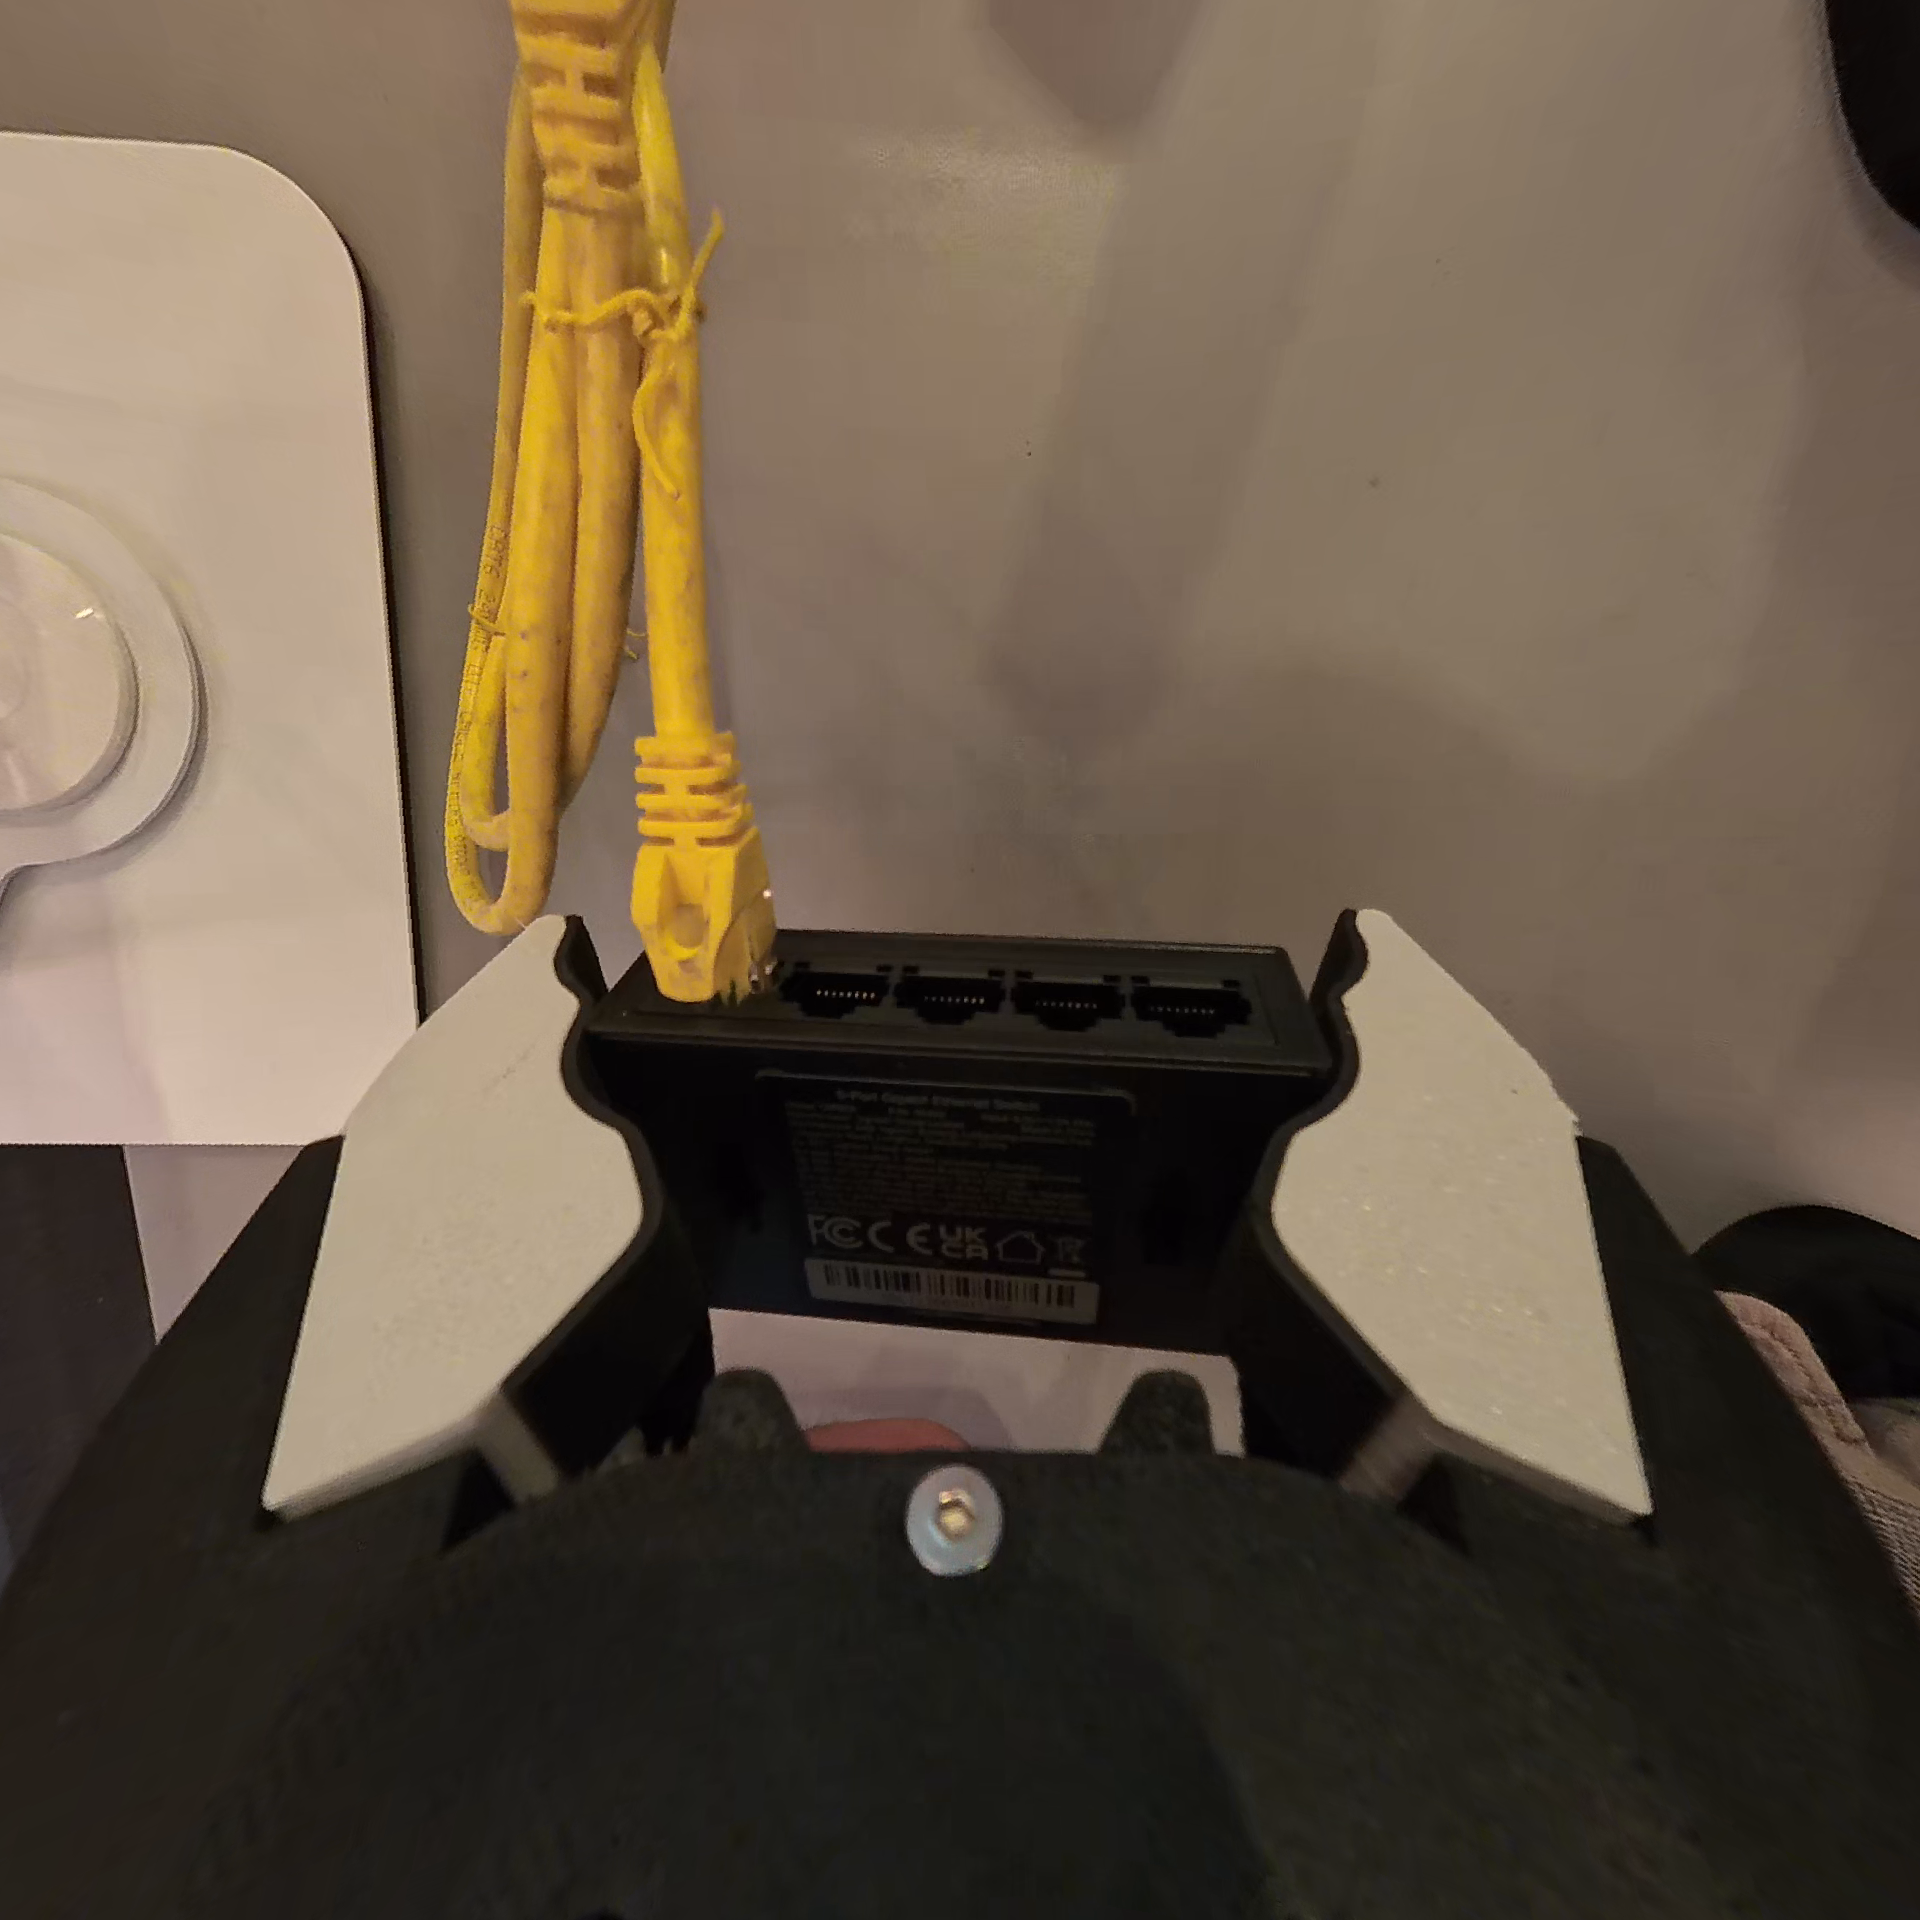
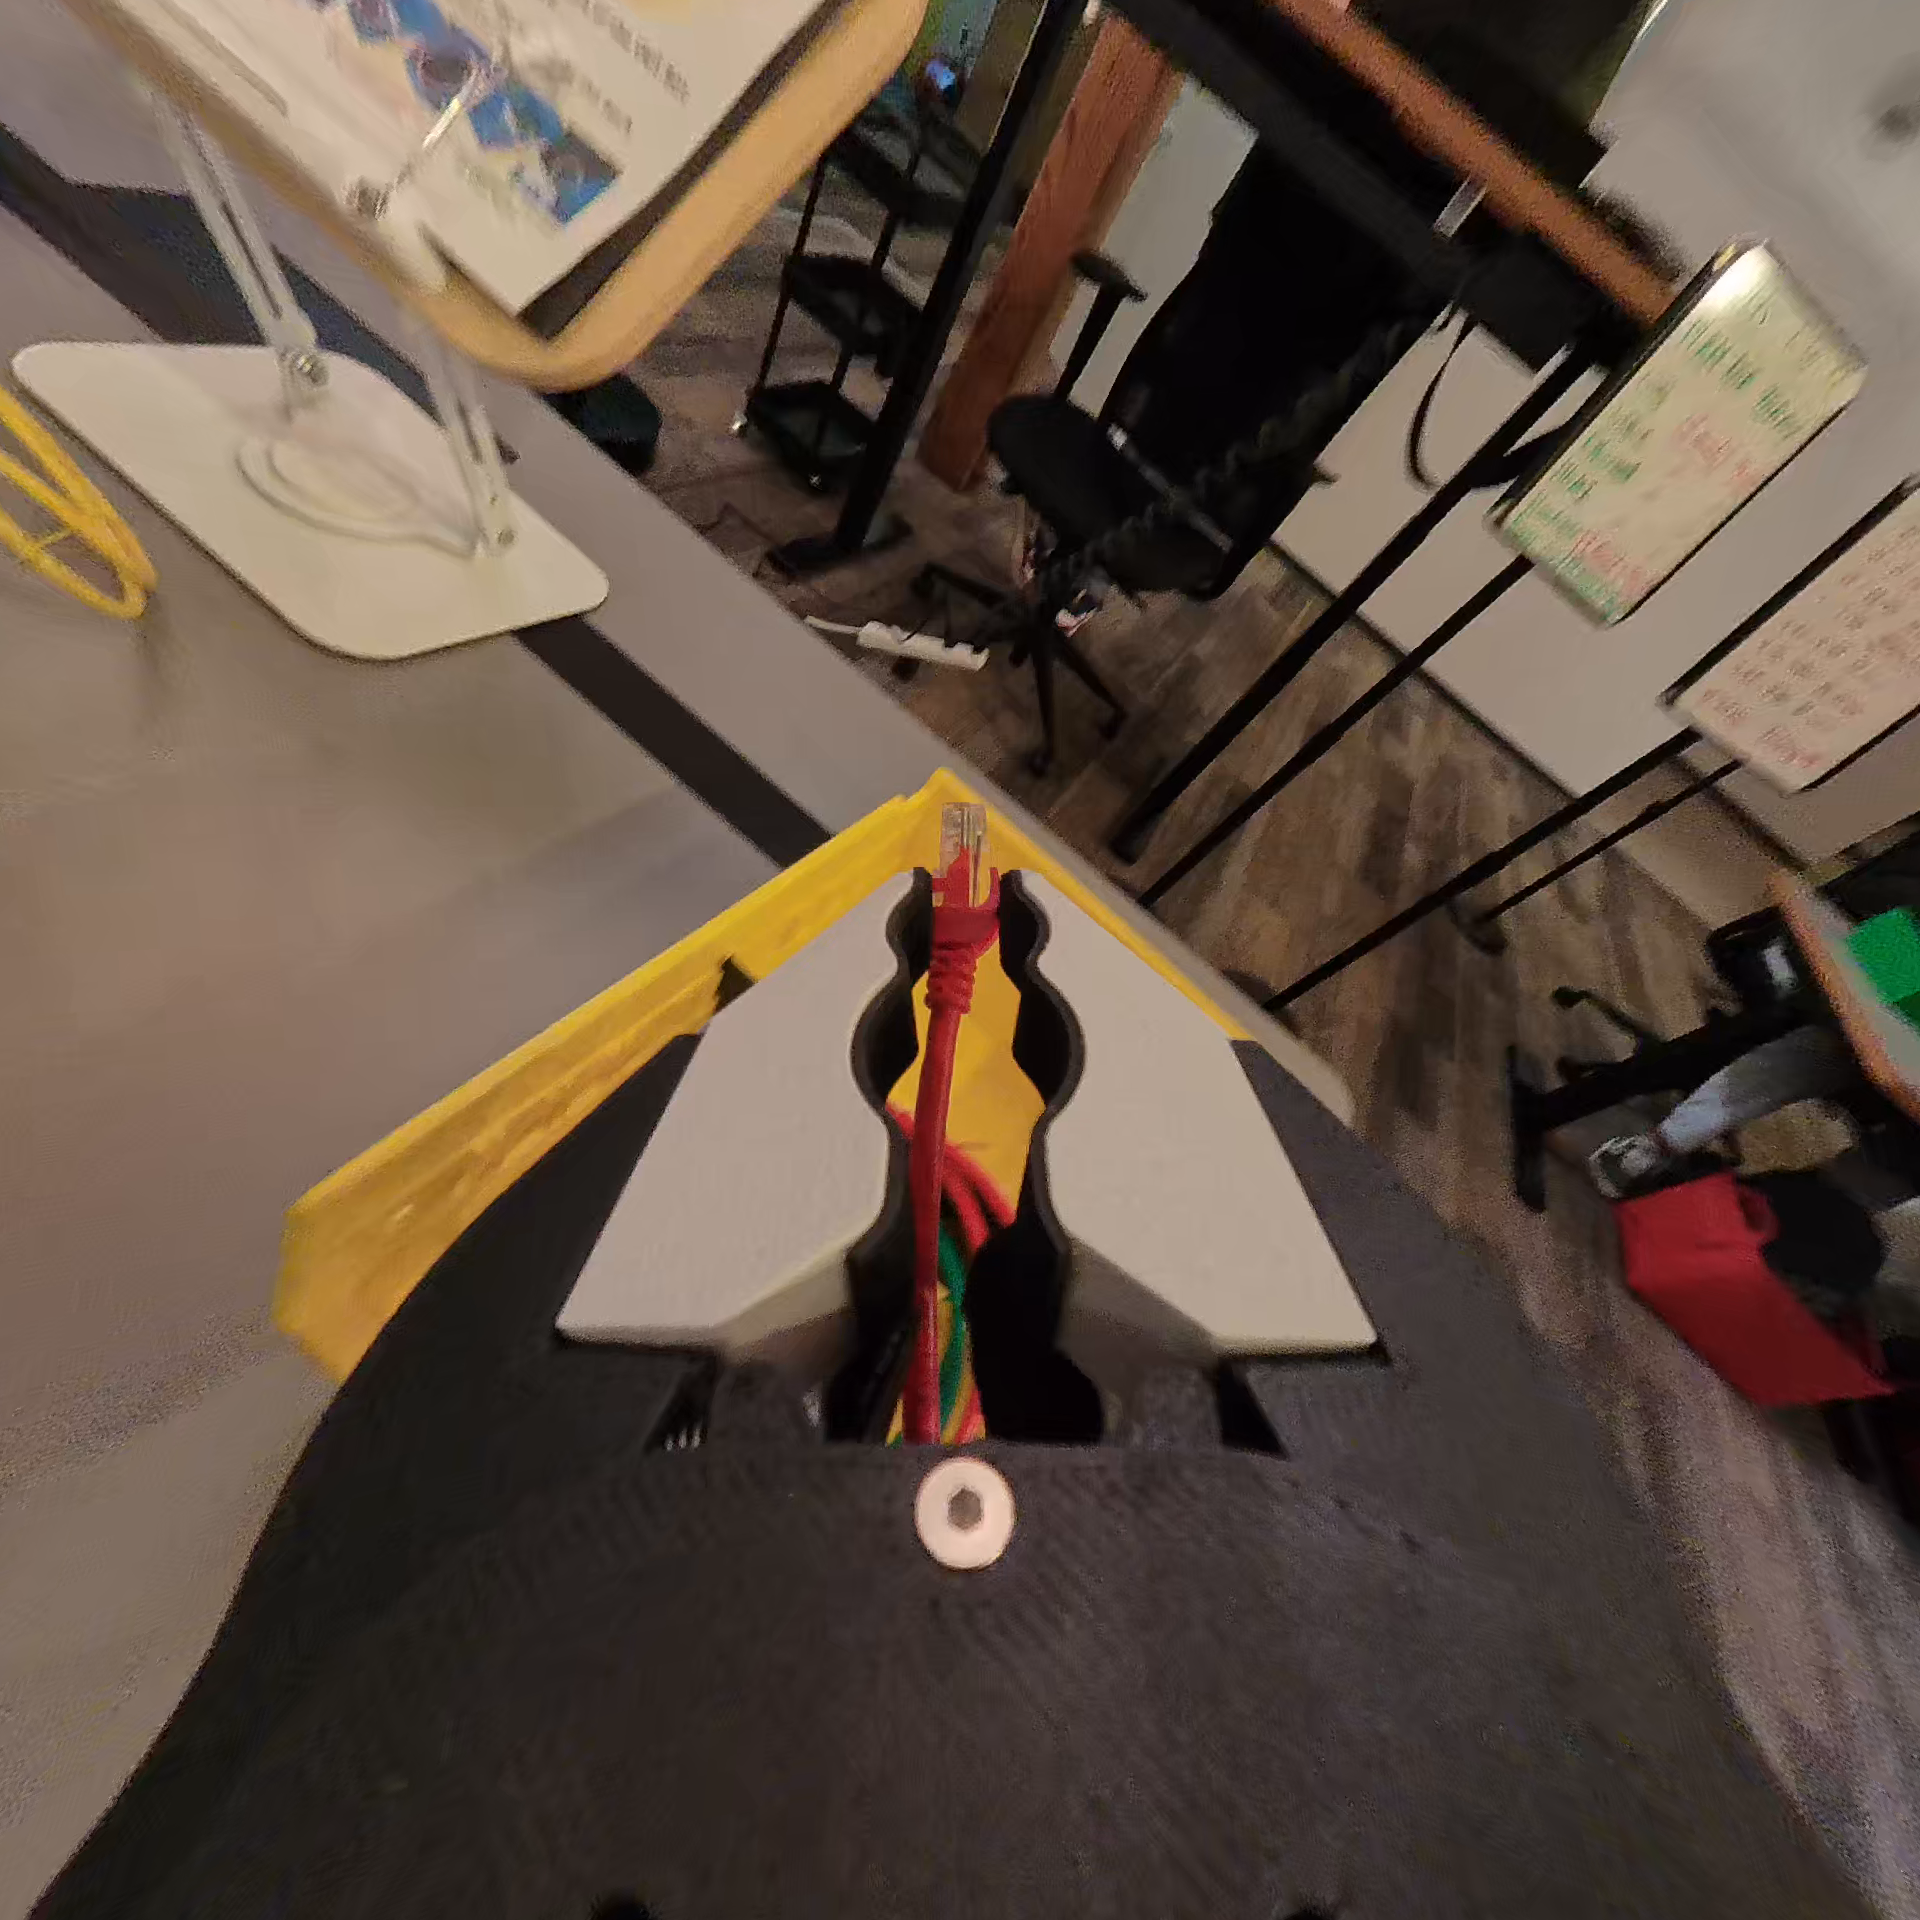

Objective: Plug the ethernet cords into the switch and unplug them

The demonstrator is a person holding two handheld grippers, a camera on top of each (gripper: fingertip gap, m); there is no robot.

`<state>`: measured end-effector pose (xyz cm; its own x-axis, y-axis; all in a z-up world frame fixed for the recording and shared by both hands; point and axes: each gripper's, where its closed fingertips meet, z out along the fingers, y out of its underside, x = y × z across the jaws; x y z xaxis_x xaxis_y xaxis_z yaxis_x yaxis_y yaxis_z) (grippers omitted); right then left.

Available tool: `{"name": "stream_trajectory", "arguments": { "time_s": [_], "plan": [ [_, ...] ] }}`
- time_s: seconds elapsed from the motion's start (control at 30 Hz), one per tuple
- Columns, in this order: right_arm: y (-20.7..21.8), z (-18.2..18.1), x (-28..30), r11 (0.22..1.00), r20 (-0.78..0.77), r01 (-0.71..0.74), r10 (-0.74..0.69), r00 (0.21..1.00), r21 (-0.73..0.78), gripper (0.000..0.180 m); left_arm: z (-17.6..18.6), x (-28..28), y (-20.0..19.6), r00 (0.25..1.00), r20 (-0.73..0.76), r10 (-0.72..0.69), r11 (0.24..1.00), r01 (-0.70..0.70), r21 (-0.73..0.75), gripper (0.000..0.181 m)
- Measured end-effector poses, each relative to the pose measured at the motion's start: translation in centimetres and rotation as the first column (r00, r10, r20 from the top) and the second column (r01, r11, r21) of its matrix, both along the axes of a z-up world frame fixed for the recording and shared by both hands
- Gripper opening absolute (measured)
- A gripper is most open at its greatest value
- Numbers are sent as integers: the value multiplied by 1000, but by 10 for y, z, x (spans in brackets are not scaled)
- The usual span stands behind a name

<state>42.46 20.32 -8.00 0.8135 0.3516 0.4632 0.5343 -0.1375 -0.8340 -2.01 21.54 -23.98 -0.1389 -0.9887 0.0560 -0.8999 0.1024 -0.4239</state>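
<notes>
In the left wrist view my left gripper (image 1: pixel 961 961) is shut on a black ethernet switch (image 1: pixel 951 1153), held by its two ends with the port row facing away. A yellow ethernet cord (image 1: pixel 675 582) has its plug (image 1: pixel 701 894) in the leftmost port; several ports (image 1: pixel 1070 1003) to its right are empty. In the right wrist view my right gripper (image 2: pixel 964 883) is shut on a red ethernet cord (image 2: pixel 940 1091), its clear plug (image 2: pixel 964 831) sticking out past the fingertips. Below it lies a yellow bin (image 2: pixel 582 1049) holding red and green cords (image 2: pixel 961 1320).
A white lamp base (image 1: pixel 197 623) sits on the grey table (image 1: pixel 1247 520) left of the switch; it also shows in the right wrist view (image 2: pixel 312 488), with a yellow cord loop (image 2: pixel 73 520) at the left edge. Beyond the table edge are a chair (image 2: pixel 1091 499), whiteboards (image 2: pixel 1673 447) and floor clutter. The gap from one gripper's tips to the other's is roughly 50 cm.
</notes>
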Motion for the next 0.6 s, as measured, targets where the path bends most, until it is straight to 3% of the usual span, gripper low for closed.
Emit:
{"name": "stream_trajectory", "arguments": {
  "time_s": [0.13,0.37,0.6],
  "plan": [
    [-9,-51,-1,997,-50,1,-5,999,-72,10,0,0,0,1000,0,0,1000,0,0,126],
    [-21,-122,-23,974,33,-48,56,998,-221,11,0,1,0,1000,-2,-1,1000,1,2,127],
    [-13,-173,-18,900,271,21,109,957,-436,11,0,2,-1,1000,-3,-1,1000,1,3,127]
  ]
}}
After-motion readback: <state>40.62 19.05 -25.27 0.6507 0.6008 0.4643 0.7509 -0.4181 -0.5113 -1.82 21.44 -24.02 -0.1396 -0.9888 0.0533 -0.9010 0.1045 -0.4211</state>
